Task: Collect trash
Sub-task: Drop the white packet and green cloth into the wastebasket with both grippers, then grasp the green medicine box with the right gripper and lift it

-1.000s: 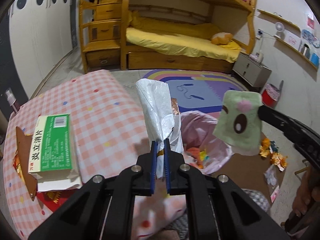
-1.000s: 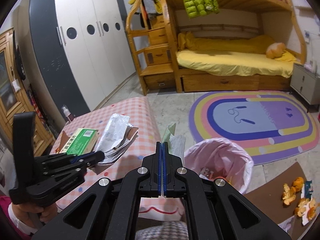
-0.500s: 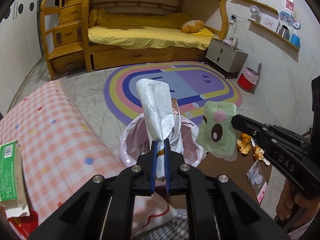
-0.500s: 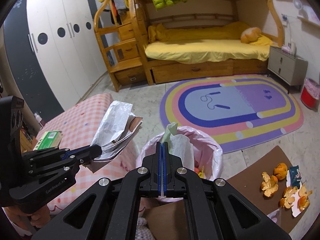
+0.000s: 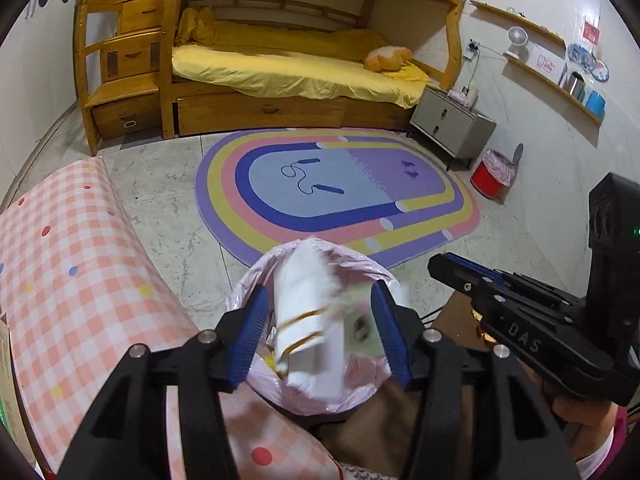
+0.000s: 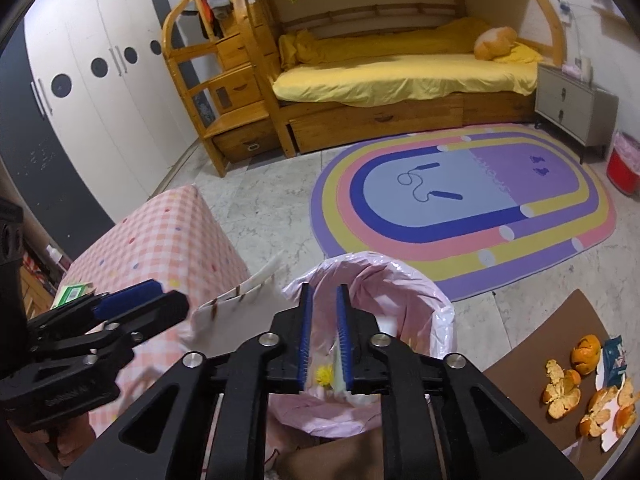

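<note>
Checked tablecloth [image 5: 80, 280], left of frame in the left wrist view: pink gingham, draped over a table edge; a green box [image 6: 72, 292] sits at far left in the right wrist view.

Left gripper [image 5: 318, 328], lower centre of the left wrist view: jaws spread wide, holding nothing. A half second ago they were clamped on the white wrapper bundle [image 5: 306, 328]; that bundle now shows motion-blurred between the open fingers, above the bin mouth, apparently mid-fall.

Green face cloth [image 5: 358, 322], just right of the bundle: blurred, likely also dropping; its edges are too smeared to be sure.

Pink-lined bin [image 6: 420, 288], lower centre in both views, beside the table, with scraps already inside.

Right gripper [image 6: 323, 336], lower centre of the right wrist view: jaws parted by a narrow gap, empty; a half second ago they were pressed together on the cloth.

Orange peels [image 6: 576, 388], lower right, on a brown mat [image 6: 560, 320]: not yet collected.

Handling note: hold both grippers steady over the liner opening until both pieces land inside, and keep the fingers off the thin liner rim, which could snag or fold inward.
</note>
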The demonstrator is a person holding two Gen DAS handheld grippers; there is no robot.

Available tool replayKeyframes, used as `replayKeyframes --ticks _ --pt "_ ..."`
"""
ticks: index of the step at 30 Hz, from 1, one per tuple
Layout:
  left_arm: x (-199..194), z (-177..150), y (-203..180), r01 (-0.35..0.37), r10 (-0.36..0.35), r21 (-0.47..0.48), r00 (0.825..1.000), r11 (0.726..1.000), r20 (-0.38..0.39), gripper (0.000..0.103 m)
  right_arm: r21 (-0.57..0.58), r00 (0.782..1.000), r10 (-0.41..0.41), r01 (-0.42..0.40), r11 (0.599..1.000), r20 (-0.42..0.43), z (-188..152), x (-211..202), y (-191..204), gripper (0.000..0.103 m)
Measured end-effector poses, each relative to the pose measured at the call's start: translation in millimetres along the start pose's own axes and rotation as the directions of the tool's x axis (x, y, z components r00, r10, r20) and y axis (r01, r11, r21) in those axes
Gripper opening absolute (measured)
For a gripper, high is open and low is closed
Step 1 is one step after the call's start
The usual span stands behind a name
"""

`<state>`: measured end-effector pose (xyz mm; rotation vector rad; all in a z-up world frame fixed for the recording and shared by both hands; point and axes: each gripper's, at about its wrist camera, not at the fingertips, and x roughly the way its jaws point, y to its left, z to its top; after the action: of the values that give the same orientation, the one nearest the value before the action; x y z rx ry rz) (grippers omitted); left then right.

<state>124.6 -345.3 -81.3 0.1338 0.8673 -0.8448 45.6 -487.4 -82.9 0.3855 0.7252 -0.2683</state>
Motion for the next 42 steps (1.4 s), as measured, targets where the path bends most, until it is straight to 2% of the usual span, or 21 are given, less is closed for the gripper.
replayKeyframes --ticks 6,13,20,22,25,27,31,37,40,42 --pt "-21 -4 16 -0.076 0.077 -0.024 0.996 0.997 0.033 0.052 0.026 1.0 -0.003 0.002 1.0 0.006 -6 -13 -1 0.016" --pt "-57 -17 26 -0.123 0.126 -0.048 0.991 0.991 0.054 0.052 -0.009 0.999 0.031 -0.03 0.999 0.025 -11 -47 23 0.016" --pt "-112 -36 38 -0.22 0.226 -0.068 0.969 0.973 0.103 0.052 -0.081 0.996 0.088 -0.085 0.993 0.031 -21 -82 63 0.016" --pt "-127 -43 44 -0.244 0.252 -0.088 0.962 0.966 0.108 0.052 -0.098 0.994 0.106 -0.103 0.99 0.028 -21 -89 75 0.02" --pt "-152 -58 58 -0.278 0.291 -0.122 0.95 0.953 0.109 0.054 -0.145 0.988 0.15 -0.145 0.979 0.022 -24 -98 101 0.032" --pt "-168 -70 69 -0.308 0.325 -0.146 0.94 0.94 0.107 0.057 -0.178 0.984 0.176 -0.171 0.969 0.016 -27 -102 118 0.039" --pt "-197 -92 94 -0.381 0.403 -0.19 0.911 0.905 0.09 0.062 -0.253 0.975 0.223 -0.219 0.942 -0.013 -36 -104 156 0.046" --pt "-241 -127 138 -0.483 0.52 -0.293 0.852 0.825 0.058 0.07 -0.326 0.96 0.272 -0.276 0.904 -0.058 -51 -101 203 0.055" --pt "-257 -144 156 -0.525 0.562 -0.309 0.826 0.793 0.038 0.077 -0.355 0.951 0.3 -0.306 0.883 -0.071 -61 -100 224 0.068" --pt "-265 -155 166 -0.549 0.587 -0.333 0.809 0.767 0.017 0.08 -0.378 0.947 0.313 -0.317 0.869 -0.076 -69 -99 239 0.081"
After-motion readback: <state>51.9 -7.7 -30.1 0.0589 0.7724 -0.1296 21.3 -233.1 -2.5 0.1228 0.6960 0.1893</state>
